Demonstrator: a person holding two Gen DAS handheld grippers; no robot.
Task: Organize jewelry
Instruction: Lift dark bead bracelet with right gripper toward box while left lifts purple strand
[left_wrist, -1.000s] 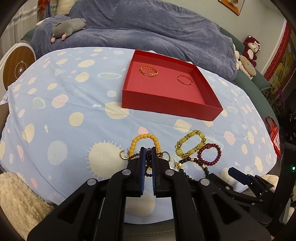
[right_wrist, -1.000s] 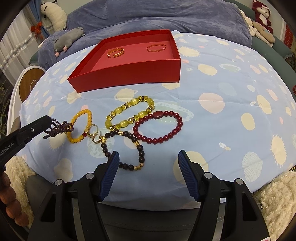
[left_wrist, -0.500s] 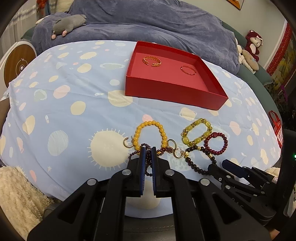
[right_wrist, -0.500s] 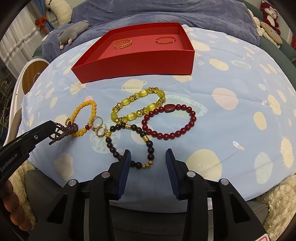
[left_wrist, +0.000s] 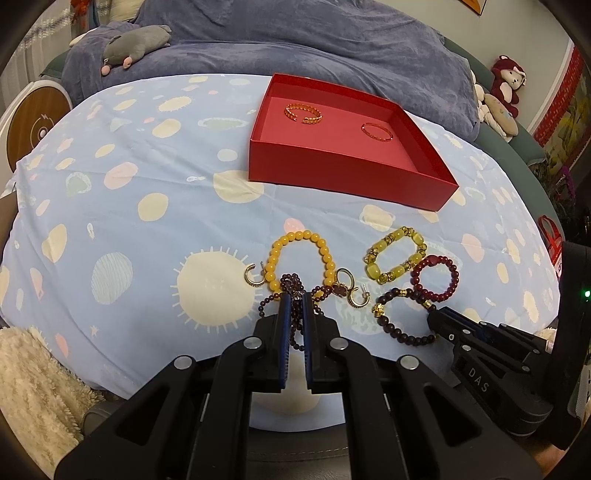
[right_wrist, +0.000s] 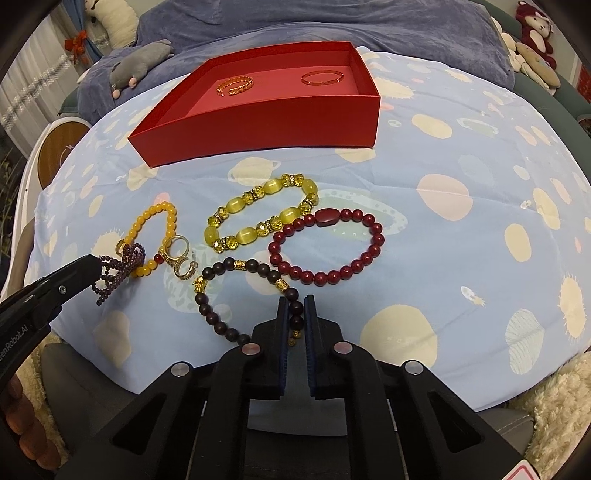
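Near the tabletop's front edge, your left gripper (left_wrist: 294, 300) is pinching the purple bead bracelet (left_wrist: 291, 286) while your right gripper (right_wrist: 296, 301) is clamping the dark bead bracelet (right_wrist: 236, 291).

Grey plush mouse (left_wrist: 135, 40) on blue blanket (left_wrist: 295, 40)

- L gripper (left_wrist: 294, 302): fingers nearly together, pinched on purple bead strand (left_wrist: 291, 286), low over bed, pointing fwd.
- R gripper (right_wrist: 296, 304): fingers clamped on dark bead bracelet (right_wrist: 236, 291), low at near edge, right of L.
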